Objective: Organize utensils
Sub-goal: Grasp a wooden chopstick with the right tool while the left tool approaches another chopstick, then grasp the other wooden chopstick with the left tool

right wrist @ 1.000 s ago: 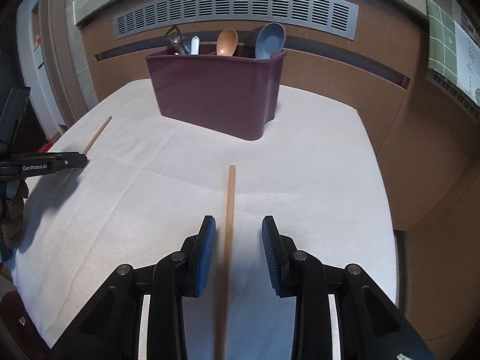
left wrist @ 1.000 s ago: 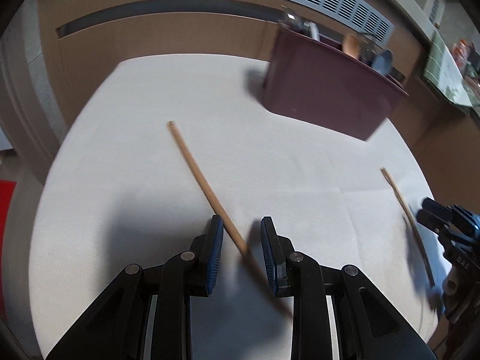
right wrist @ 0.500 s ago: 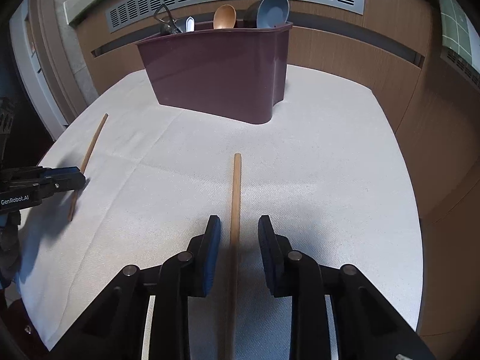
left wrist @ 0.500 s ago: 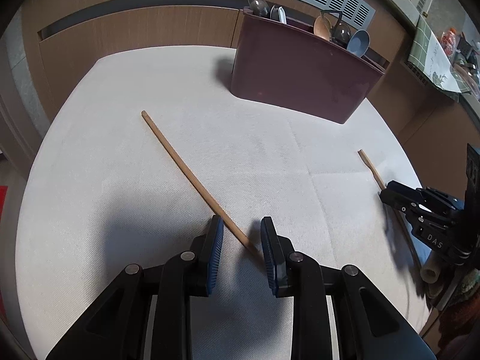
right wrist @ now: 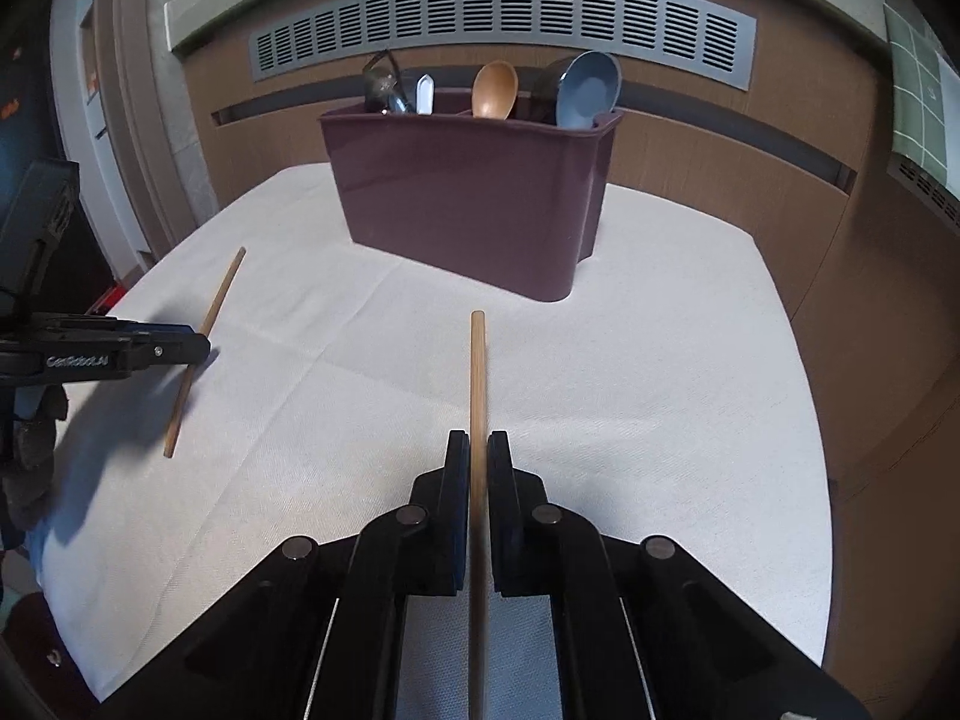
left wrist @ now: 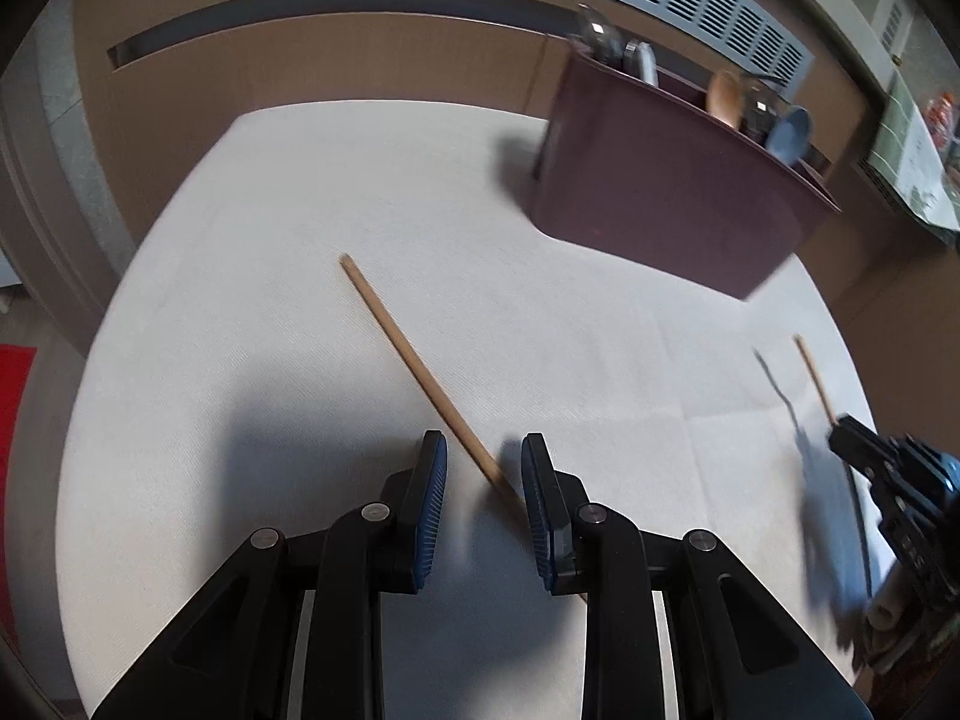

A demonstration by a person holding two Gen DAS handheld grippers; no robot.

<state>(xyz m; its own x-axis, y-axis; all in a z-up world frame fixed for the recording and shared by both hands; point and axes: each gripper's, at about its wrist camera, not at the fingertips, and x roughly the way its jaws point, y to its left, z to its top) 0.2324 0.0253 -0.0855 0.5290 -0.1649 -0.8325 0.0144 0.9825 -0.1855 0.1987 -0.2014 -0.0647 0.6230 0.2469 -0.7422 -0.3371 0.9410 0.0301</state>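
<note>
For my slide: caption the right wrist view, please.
Right tool shut on a chopstick, maroon utensil bin ahead.

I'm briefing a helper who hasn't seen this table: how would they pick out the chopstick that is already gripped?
Start at the dark maroon plastic utensil bin at the back of the white cloth-covered table. Two thin wooden chopsticks lie in front of it. The gripped chopstick is the one pointing straight at the bin, pinched in the right tool; the other chopstick lies slanted near the left edge, with the left tool open around it.

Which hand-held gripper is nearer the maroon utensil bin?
Neither clearly. The right hand-held gripper faces the maroon utensil bin squarely, clamped on a chopstick; the left hand-held gripper sees it off to its right.
</note>
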